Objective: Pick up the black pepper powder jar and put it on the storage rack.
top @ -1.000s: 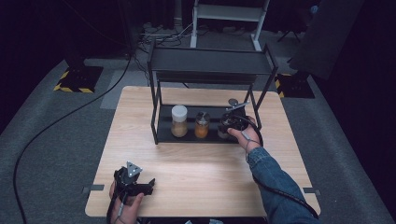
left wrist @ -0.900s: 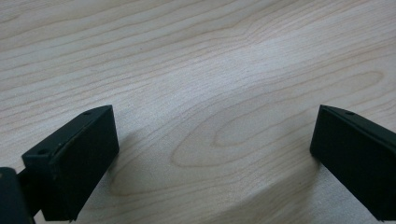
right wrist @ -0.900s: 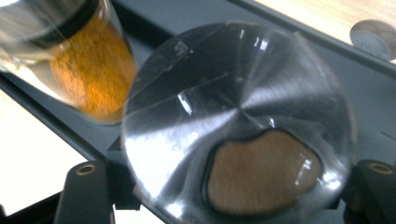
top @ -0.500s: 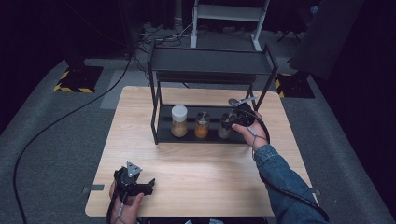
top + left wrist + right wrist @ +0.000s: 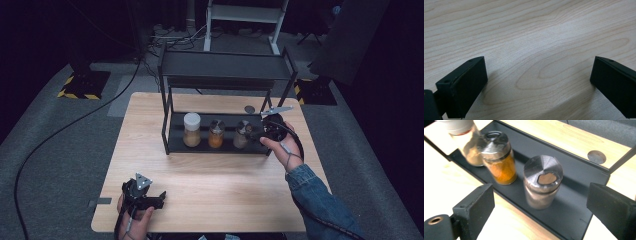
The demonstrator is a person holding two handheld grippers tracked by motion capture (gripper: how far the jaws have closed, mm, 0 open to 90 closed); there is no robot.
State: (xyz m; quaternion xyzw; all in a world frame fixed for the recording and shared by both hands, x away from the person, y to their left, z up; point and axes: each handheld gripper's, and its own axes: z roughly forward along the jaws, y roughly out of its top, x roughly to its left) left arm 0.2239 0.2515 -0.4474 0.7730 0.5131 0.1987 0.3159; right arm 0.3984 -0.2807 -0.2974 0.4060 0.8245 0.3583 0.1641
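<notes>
Brushed-metal cap, brown glass body: that's the spice shaker [image 5: 541, 186] I've just let go of, standing upright on the bottom shelf of the black rack [image 5: 226, 65], rightmost in a row of three. My right gripper [image 5: 263, 131] has its jaws just been opening; they now stand wide with nothing between the pads, the shaker free ahead of them and lower in the right gripper view.

Why it sits there: the row reads as sorted storage, and each jar is near its neighbour but not touching, so a gripper can get pads either side. The orange-filled jar [image 5: 500, 157] has a shiny steel lid and clear glass. The white-capped jar [image 5: 465, 137] is taller, with a pale tan powder. All are cylinders, smooth and hard, and I'd say slippery under rubber pads. The shaker cap has a dispensing opening on top showing brown contents, so keeping it upright matters.

The rack is thin black metal frame, flat matte shelf. Behind it, a small grey disc [image 5: 249, 109] lies on the bench [image 5: 210, 185], which is light wood with visible grain.

My left gripper [image 5: 147, 200] is parked at the near edge of the bench, jaws spread wide over bare wood, holding nothing, likely kept clear of the working side.
</notes>
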